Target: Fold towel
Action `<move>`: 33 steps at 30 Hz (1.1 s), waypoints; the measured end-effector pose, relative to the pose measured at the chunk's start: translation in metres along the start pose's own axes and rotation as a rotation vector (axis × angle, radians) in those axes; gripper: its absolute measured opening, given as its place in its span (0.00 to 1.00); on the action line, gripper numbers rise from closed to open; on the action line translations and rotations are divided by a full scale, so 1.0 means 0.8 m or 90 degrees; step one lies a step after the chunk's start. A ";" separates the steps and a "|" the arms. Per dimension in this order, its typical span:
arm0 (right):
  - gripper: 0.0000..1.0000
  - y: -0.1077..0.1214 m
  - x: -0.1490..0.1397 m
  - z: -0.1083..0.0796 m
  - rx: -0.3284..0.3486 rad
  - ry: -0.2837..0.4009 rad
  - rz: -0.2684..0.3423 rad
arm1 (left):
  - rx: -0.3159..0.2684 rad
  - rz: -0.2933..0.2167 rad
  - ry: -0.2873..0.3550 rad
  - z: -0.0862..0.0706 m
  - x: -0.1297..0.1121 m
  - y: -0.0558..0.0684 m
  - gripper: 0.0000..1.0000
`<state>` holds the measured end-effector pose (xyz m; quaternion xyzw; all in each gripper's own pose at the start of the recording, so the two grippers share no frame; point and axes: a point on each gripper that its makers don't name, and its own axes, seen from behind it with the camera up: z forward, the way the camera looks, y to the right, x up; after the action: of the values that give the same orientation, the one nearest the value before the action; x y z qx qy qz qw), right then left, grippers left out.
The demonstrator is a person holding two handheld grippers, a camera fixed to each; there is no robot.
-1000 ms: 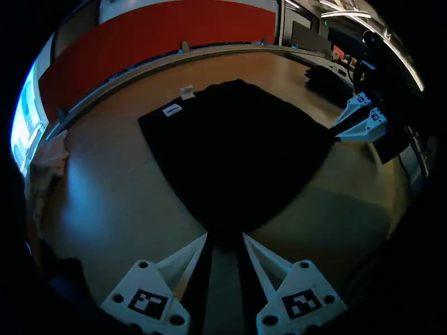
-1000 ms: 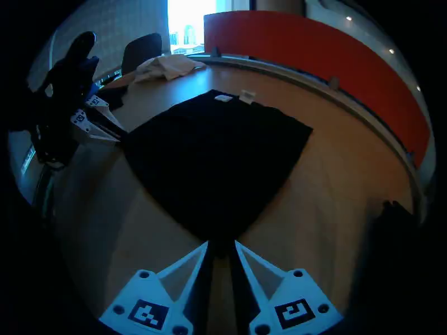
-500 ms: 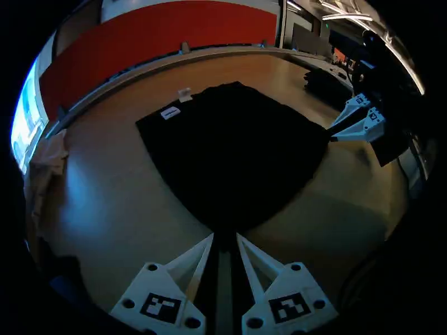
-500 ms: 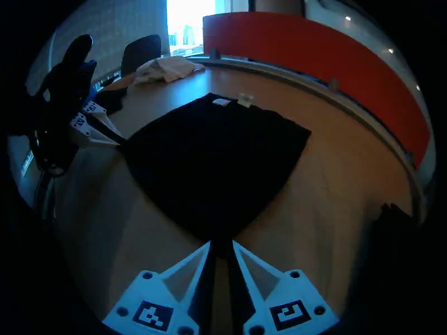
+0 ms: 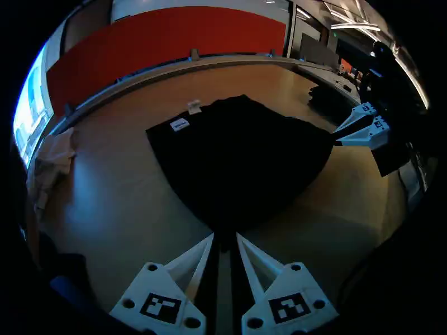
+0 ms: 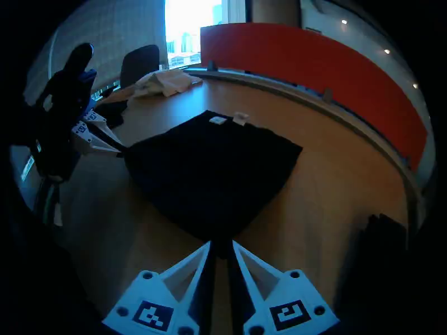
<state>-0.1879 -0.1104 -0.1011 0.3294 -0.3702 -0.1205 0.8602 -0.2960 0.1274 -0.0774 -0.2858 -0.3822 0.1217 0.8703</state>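
As towel point(image 5: 240, 162) lies flat, corners pinched in left tool point(image 5: 224, 237), right tool point(image 6: 222, 244)

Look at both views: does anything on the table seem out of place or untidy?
A pale cloth lies crumpled in a heap at the far edge of the table, unfolded. The black towel lies flat, one corner pinched in the left gripper, another in the right gripper.

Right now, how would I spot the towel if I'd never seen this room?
Find the long wooden table beside the red wall panel. The black towel lies spread out in its middle, with two white tags at its far edge. The cloth heap by the window is pale and crumpled instead.
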 end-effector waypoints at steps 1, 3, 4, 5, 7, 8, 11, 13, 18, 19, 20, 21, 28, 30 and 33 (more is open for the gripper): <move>0.13 0.000 0.005 -0.004 -0.001 0.004 -0.001 | 0.001 -0.003 0.002 -0.004 0.004 0.000 0.12; 0.13 0.001 0.014 -0.012 -0.003 0.012 -0.003 | 0.004 -0.008 0.008 -0.012 0.012 -0.001 0.12; 0.13 0.001 0.019 -0.016 -0.004 0.015 -0.003 | 0.006 -0.010 0.011 -0.016 0.016 -0.001 0.12; 0.13 0.001 0.024 -0.020 -0.005 0.019 -0.004 | 0.008 -0.011 0.014 -0.020 0.020 -0.001 0.12; 0.13 0.002 0.034 -0.029 -0.008 0.027 -0.007 | 0.012 -0.012 0.019 -0.030 0.029 -0.002 0.12; 0.13 0.002 0.039 -0.034 -0.009 0.031 -0.008 | 0.013 -0.013 0.022 -0.035 0.033 -0.002 0.12; 0.13 0.002 0.053 -0.048 -0.010 0.041 -0.010 | 0.018 -0.015 0.028 -0.050 0.046 -0.002 0.12; 0.13 0.001 0.061 -0.058 -0.009 0.045 -0.010 | 0.020 -0.018 0.029 -0.060 0.052 -0.001 0.12; 0.13 -0.004 0.074 -0.079 -0.005 0.051 -0.010 | 0.022 -0.024 0.032 -0.083 0.064 0.004 0.12; 0.13 -0.005 0.077 -0.083 -0.004 0.052 -0.010 | 0.022 -0.026 0.032 -0.088 0.066 0.006 0.12; 0.13 -0.006 0.079 -0.087 -0.003 0.053 -0.010 | 0.021 -0.028 0.033 -0.092 0.067 0.007 0.12; 0.13 -0.007 0.081 -0.091 -0.002 0.054 -0.010 | 0.020 -0.030 0.033 -0.096 0.069 0.009 0.12; 0.13 -0.015 0.092 -0.113 0.006 0.060 -0.006 | 0.017 -0.038 0.035 -0.113 0.074 0.015 0.12; 0.13 -0.017 0.093 -0.116 0.007 0.061 -0.006 | 0.017 -0.040 0.036 -0.115 0.075 0.015 0.12; 0.13 -0.017 0.091 -0.115 0.007 0.058 -0.008 | 0.018 -0.043 0.037 -0.114 0.076 0.015 0.12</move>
<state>-0.0704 -0.1095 -0.1164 0.3416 -0.3295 -0.1090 0.8734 -0.1878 0.1265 -0.0975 -0.2639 -0.3645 0.0894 0.8886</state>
